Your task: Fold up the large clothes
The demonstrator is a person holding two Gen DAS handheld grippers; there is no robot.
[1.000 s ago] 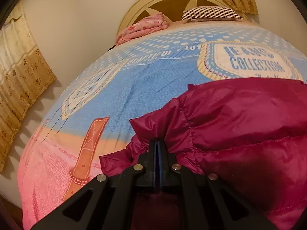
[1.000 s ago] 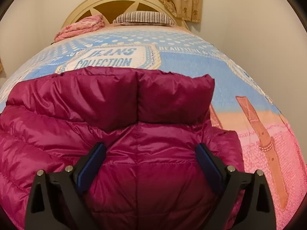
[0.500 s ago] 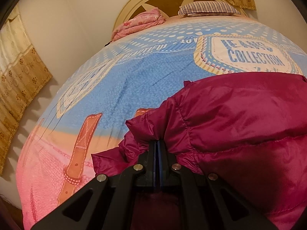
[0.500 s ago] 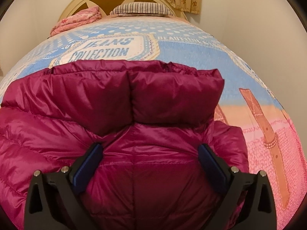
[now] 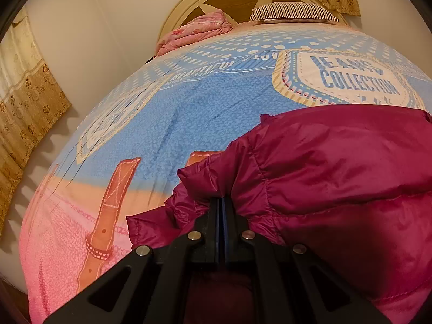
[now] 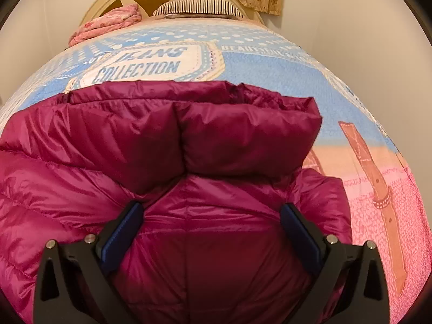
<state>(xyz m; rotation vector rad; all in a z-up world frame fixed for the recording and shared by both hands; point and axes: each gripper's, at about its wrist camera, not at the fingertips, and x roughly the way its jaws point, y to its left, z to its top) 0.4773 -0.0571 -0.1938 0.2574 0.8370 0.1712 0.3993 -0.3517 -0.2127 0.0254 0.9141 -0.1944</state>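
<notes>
One magenta puffer jacket (image 6: 216,162) spread across near half of patterned bedspread (image 5: 205,113); light, lofty, slick; best pinched at seams or hem; left gripper (image 5: 221,210) clamped on bunched fabric; right gripper (image 6: 213,224) spread wide, straddling jacket.

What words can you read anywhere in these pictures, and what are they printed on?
"JEANS COLLECTION": white badge on the bedspread.
"BEAUTIFUL": blue band of the same bedspread.
"LOV...": beside it, cut short and not fully readable.
The small line under "BEAUTIFUL" is too blurred to read.
The magenta jacket shows no readable text.
</notes>
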